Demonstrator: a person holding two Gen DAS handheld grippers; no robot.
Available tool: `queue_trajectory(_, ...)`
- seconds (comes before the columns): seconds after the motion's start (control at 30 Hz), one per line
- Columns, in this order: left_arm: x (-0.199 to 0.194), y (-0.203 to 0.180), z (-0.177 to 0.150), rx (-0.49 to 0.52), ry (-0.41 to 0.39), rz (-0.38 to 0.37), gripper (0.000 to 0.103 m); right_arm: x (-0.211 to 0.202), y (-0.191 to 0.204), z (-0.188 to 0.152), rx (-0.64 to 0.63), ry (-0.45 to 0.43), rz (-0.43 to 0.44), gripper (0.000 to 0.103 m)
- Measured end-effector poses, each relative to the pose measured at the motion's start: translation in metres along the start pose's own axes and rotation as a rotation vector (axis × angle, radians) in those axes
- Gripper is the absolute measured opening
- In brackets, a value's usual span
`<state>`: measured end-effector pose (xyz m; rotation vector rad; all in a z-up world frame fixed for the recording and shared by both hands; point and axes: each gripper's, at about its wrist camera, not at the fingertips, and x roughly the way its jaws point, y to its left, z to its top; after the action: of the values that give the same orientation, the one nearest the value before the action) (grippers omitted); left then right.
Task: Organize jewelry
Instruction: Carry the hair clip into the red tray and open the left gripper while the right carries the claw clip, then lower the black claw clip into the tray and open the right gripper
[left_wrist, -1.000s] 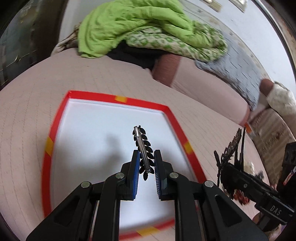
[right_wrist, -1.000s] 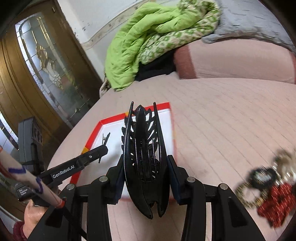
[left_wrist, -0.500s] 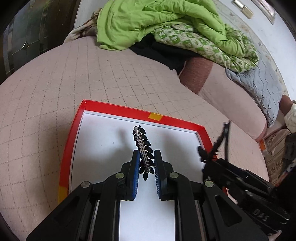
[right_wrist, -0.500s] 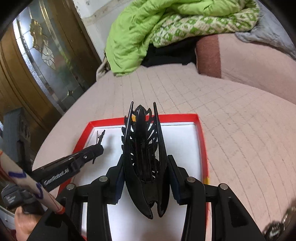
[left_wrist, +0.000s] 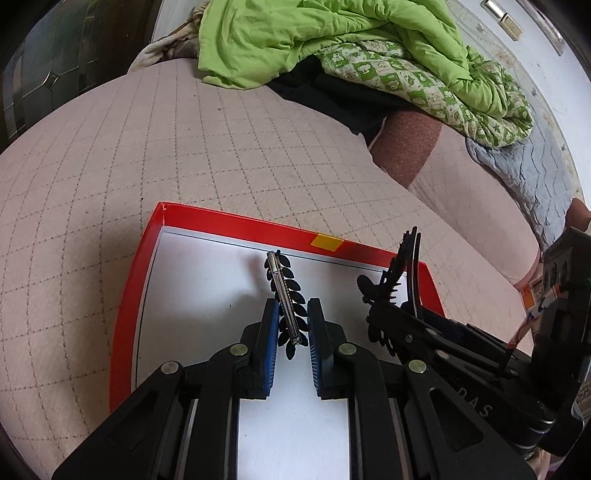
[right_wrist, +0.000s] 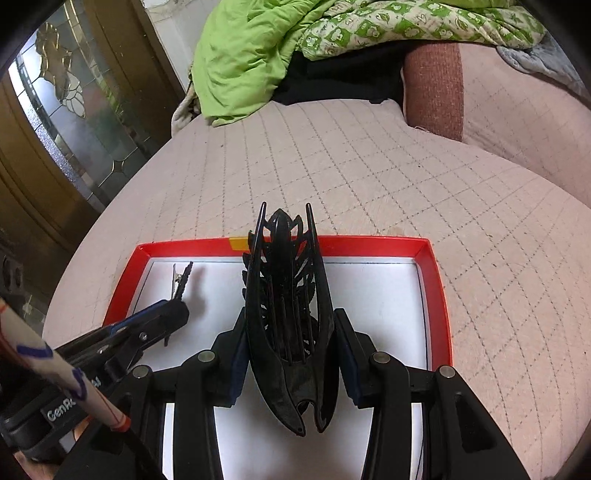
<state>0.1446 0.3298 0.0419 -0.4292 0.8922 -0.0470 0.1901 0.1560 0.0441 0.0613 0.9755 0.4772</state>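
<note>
My left gripper (left_wrist: 291, 325) is shut on a slim hair clip (left_wrist: 284, 295) with a silver bar and black leaf beads, held over the white floor of a red-rimmed tray (left_wrist: 236, 225). My right gripper (right_wrist: 288, 347) is shut on a large black claw hair clip (right_wrist: 288, 295), held upright over the same tray (right_wrist: 369, 245). In the left wrist view the right gripper with the claw clip (left_wrist: 399, 273) is at the right, over the tray. In the right wrist view the left gripper (right_wrist: 173, 314) and its slim clip (right_wrist: 181, 280) are at the left.
The tray lies on a pink quilted bed cover (left_wrist: 110, 166). A green blanket (left_wrist: 314, 33) and patterned bedding are piled at the far end. A wooden door with leaded glass (right_wrist: 74, 110) stands at the left.
Both grippers moved forward over the tray with their clips still held. The right gripper came in from the right, and the tray's far rim is now much nearer.
</note>
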Motion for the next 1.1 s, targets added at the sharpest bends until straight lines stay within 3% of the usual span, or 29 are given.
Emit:
queue_trajectory(0.33,-0.001,0.006,0.001,-0.019,-0.006,0.011,0.015,0.014,-0.004,0.004,0.020,0.012,0.013,0.047)
queue_trajectory(0.4,-0.001,0.005,0.001,-0.017,-0.005,0.013,0.019,0.015,-0.003,0.005,0.020,0.014,0.019,0.047)
queue_trajectory(0.5,-0.003,0.004,0.002,-0.021,-0.016,0.021,0.036,0.012,-0.004,0.006,0.022,0.007,0.029,0.050)
queue_trajectory(0.7,-0.011,0.005,0.003,-0.029,-0.051,0.031,0.047,-0.006,-0.011,0.004,0.045,-0.036,0.048,0.054)
queue_trajectory(0.97,-0.031,0.005,0.007,-0.044,-0.132,0.046,0.049,-0.037,-0.006,-0.030,0.058,-0.125,0.118,0.063)
queue_trajectory(1.1,-0.041,0.007,0.006,-0.033,-0.152,0.060,0.050,-0.043,0.010,-0.042,-0.002,-0.143,0.078,0.063)
